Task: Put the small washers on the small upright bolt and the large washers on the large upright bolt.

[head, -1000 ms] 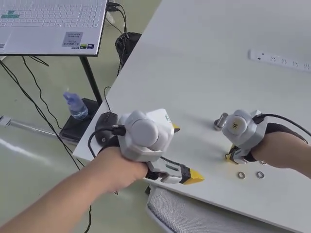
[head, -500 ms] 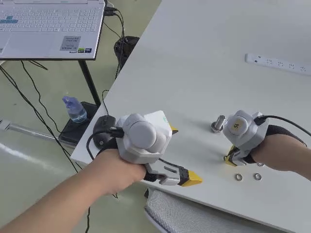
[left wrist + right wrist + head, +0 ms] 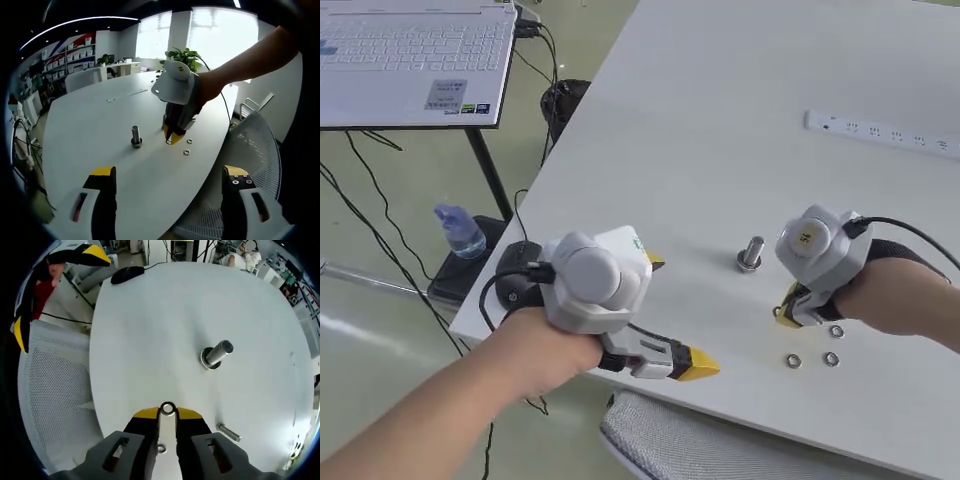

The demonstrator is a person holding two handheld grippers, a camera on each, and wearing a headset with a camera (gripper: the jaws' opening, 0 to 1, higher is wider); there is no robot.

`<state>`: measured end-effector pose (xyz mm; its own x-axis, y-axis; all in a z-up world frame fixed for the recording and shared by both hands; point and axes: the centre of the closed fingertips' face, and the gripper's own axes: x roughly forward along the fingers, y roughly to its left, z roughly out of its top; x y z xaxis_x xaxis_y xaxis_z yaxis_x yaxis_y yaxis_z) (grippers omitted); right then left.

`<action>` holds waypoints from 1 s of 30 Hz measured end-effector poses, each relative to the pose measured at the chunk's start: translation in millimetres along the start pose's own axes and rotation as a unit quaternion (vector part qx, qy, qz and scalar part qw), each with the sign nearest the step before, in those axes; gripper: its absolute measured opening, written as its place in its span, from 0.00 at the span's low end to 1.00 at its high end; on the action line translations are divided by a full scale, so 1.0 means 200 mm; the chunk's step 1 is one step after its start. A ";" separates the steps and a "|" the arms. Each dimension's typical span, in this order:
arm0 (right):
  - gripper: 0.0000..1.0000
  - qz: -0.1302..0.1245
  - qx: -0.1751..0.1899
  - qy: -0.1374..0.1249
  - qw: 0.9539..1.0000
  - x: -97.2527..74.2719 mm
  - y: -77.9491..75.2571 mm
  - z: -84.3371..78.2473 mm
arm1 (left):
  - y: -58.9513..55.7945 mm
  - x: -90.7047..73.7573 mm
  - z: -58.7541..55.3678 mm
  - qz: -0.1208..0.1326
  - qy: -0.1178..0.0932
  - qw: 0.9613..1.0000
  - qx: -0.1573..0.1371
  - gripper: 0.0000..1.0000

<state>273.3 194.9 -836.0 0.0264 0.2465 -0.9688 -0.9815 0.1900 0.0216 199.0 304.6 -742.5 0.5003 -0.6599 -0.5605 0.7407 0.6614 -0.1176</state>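
Right gripper [image 3: 168, 413] tips down at the table [image 3: 720, 120], jaws pinched on a washer [image 3: 168, 408], near and right of the large upright bolt [image 3: 215, 354]. Small bolt [image 3: 229, 432] just right of the jaws. Loose washers [image 3: 793, 360] by the near edge. Left gripper [image 3: 168, 176] spread wide, holding nothing, left of the bolt

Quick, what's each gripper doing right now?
Left gripper: open, holding nothing.
Right gripper: shut on a washer at its tips.
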 end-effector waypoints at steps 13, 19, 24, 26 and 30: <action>0.12 -0.005 0.023 -0.002 1.000 -0.10 -0.05 -0.14 | -0.01 0.03 -0.01 0.004 0.004 1.000 -0.010 0.92; 0.12 -0.010 0.041 -0.001 0.999 -0.14 -0.09 -0.22 | -0.01 0.04 -0.01 0.008 0.007 1.000 -0.012 0.91; 0.12 -0.016 0.048 0.000 0.999 -0.17 -0.14 -0.27 | -0.01 0.03 0.00 0.013 0.004 1.000 -0.013 0.90; 0.12 -0.020 0.052 0.000 0.998 -0.19 -0.16 -0.29 | 0.00 0.03 0.01 0.015 0.003 1.000 -0.014 0.89; 0.12 -0.030 0.069 -0.006 0.997 -0.21 -0.24 -0.31 | 0.00 0.02 0.01 0.018 0.004 1.000 -0.014 0.88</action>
<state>307.2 116.3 -811.6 0.0873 0.2429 -0.9661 -0.9429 0.3332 -0.0014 201.5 301.2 -743.9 0.5224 -0.6331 -0.5713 0.7097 0.6942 -0.1202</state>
